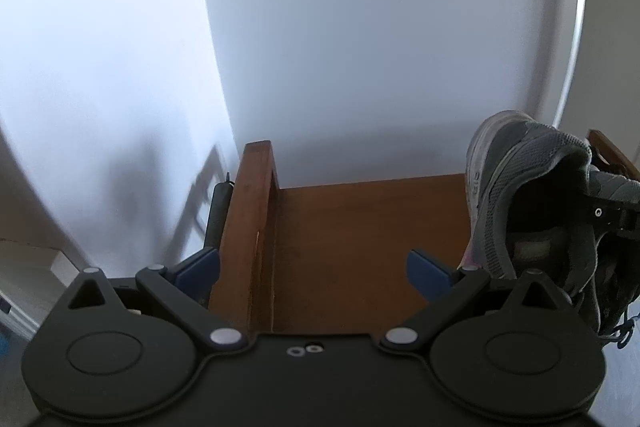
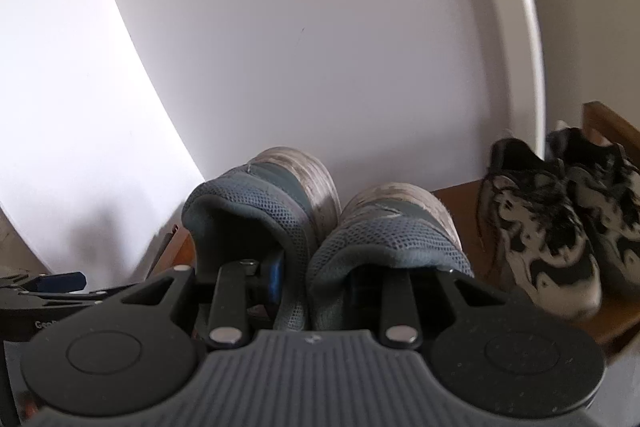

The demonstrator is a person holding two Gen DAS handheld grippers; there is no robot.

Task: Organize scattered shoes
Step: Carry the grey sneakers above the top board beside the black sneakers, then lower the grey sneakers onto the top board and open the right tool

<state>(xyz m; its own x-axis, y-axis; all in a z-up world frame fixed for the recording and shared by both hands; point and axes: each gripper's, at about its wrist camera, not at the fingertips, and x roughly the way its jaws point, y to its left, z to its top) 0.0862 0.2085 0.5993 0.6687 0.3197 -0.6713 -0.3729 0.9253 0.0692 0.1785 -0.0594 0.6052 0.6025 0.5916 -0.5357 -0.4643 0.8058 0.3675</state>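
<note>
Right gripper [image 2: 298, 283] carries a pair of grey sneakers [image 2: 320, 223] above a wooden shelf [image 2: 456, 193]; left gripper [image 1: 314, 269] is empty.

The right gripper's fingers reach into the two shoe openings and pinch the touching inner collars together, jaws nearly closed on them; heels point toward the camera, pale soles toward the white wall [image 2: 300, 47]. A black-and-grey patterned pair [image 2: 560, 223] sits on the shelf just to the right. In the left wrist view, blue pads [image 1: 426, 275] stand wide apart with nothing between them, over the bare shelf board, and a grey sneaker hangs just beside its right finger.
</note>
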